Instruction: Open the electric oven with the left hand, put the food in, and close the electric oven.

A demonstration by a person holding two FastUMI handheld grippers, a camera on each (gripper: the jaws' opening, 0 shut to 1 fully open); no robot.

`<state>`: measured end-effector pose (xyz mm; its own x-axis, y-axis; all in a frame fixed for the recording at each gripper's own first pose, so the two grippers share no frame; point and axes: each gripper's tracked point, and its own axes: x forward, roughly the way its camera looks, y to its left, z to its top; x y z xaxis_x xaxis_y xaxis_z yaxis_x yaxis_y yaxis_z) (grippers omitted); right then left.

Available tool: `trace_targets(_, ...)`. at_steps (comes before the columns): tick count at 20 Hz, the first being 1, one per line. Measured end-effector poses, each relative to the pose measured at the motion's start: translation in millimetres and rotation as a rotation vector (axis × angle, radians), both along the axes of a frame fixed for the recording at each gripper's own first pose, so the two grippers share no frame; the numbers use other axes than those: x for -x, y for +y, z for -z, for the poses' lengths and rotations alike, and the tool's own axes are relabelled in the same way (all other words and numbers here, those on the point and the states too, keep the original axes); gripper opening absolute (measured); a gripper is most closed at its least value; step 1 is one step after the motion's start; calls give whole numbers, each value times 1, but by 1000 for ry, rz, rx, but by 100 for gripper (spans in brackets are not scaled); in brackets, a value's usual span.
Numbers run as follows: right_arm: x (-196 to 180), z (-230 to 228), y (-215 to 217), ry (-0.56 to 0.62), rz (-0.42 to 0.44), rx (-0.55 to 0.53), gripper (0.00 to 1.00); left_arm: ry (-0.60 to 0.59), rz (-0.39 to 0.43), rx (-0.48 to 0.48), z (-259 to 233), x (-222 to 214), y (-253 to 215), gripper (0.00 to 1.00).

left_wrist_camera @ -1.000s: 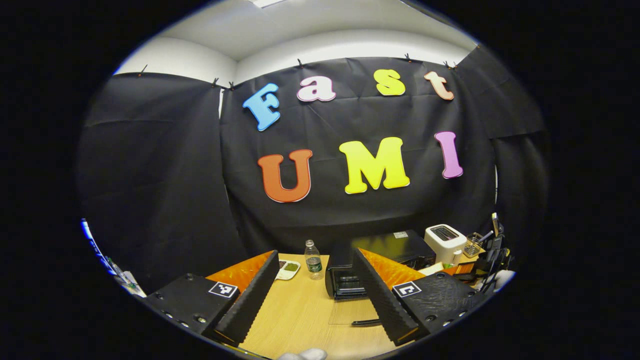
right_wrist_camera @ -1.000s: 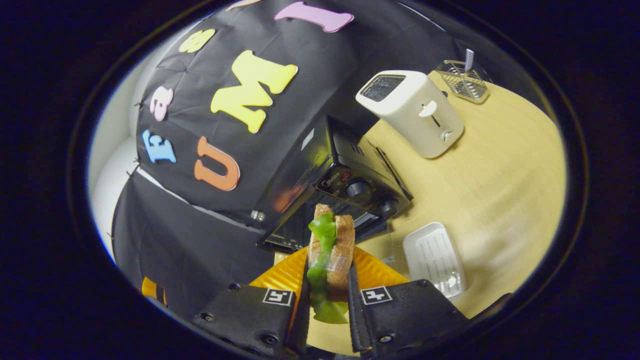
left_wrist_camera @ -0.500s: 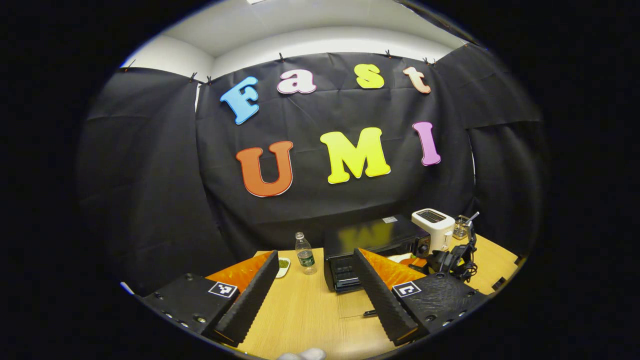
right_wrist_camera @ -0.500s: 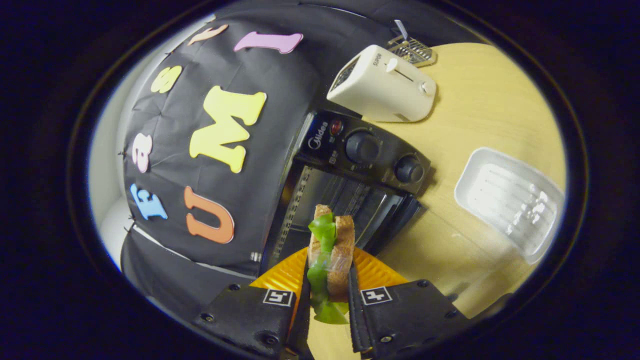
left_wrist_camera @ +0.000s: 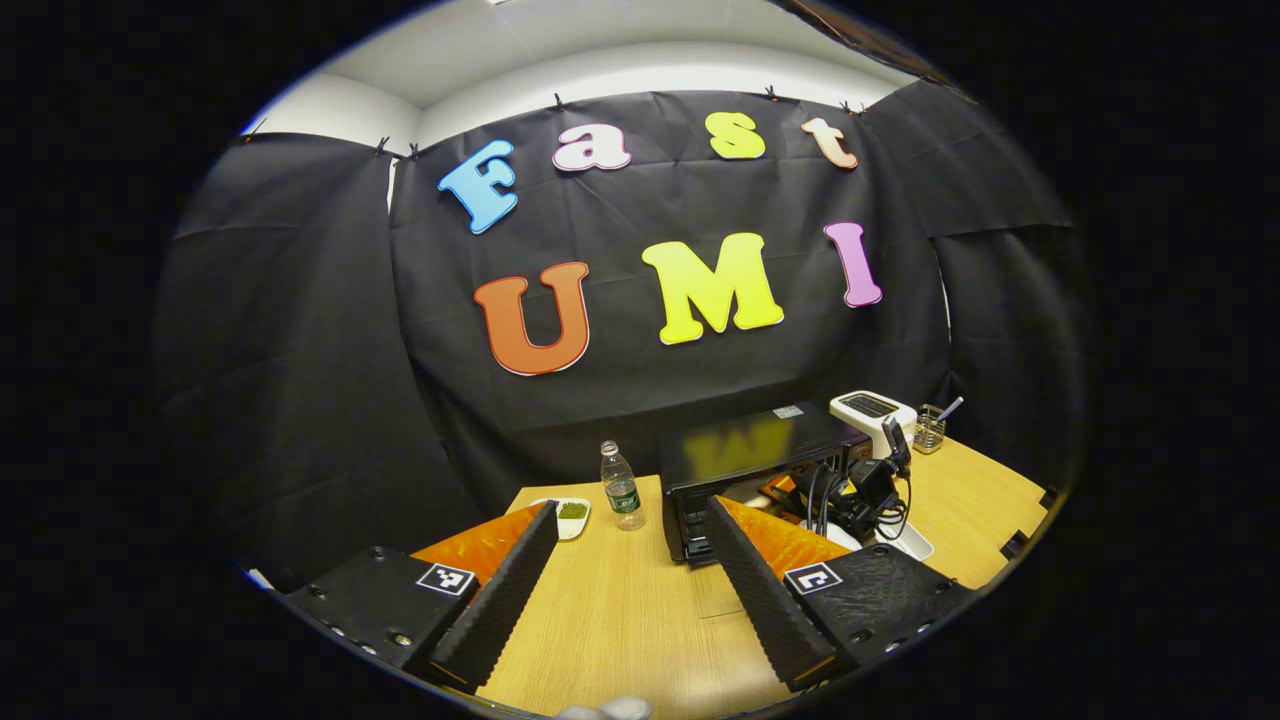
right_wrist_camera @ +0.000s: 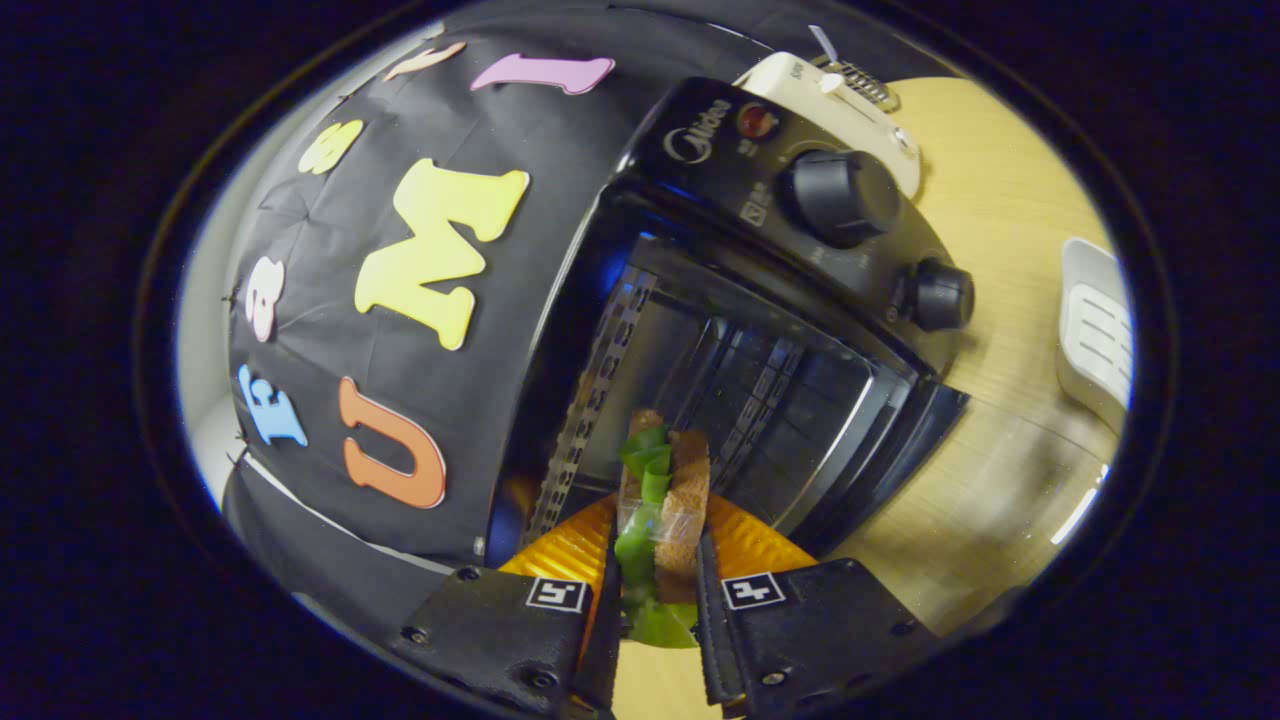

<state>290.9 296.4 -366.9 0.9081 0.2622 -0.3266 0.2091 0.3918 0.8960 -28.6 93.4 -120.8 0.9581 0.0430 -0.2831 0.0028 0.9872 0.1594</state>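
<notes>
The black electric oven stands with its door down and its wire-racked inside open right in front of my right gripper. That gripper is shut on a sandwich of brown bread and green lettuce, held on edge just at the oven's mouth. In the left gripper view the oven sits further back on the wooden table, and the right gripper with its cables shows at the oven's front. My left gripper hangs open above the table, apart from the oven, holding nothing.
A white toaster and a wire utensil holder stand right of the oven. A water bottle and a small dish of green food stand to its left. A white tray lies beside the oven's knobs.
My right gripper has carried the sandwich much closer, up to the open oven's mouth. The left gripper has swung left and drawn back, so the oven looks smaller.
</notes>
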Motion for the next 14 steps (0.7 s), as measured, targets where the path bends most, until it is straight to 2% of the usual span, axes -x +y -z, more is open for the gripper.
trace_targets(3,-4,11,0,17,-10,80,36,-3,-7,6,0,-6,2,97)
trace_targets(5,-5,13,1,24,-14,85,36,-18,-9,10,-3,-11,4,97)
trace_targets(6,-4,15,0,28,-18,96,27,-21,-12,15,-4,-11,4,97)
trace_targets(8,-3,17,-3,39,-25,123,43,-26,-12,22,-5,-12,3,97)
trace_targets(9,-2,19,-5,49,-29,139,47,-26,-9,22,-4,-12,2,97)
trace_targets(10,-1,19,-7,53,-27,157,41,-24,-5,22,-4,-11,0,97)
trace_targets(11,0,23,-11,67,-32,197,42,-25,-1,19,-6,-10,-1,97)
trace_targets(12,5,25,-15,75,-37,233,64,-30,0,16,-7,-10,0,97)
trace_targets(13,6,24,-18,68,-35,252,53,-34,0,16,-9,-9,-1,97)
trace_targets(14,8,24,-21,64,-32,273,61,-38,2,12,-10,-9,-1,97)
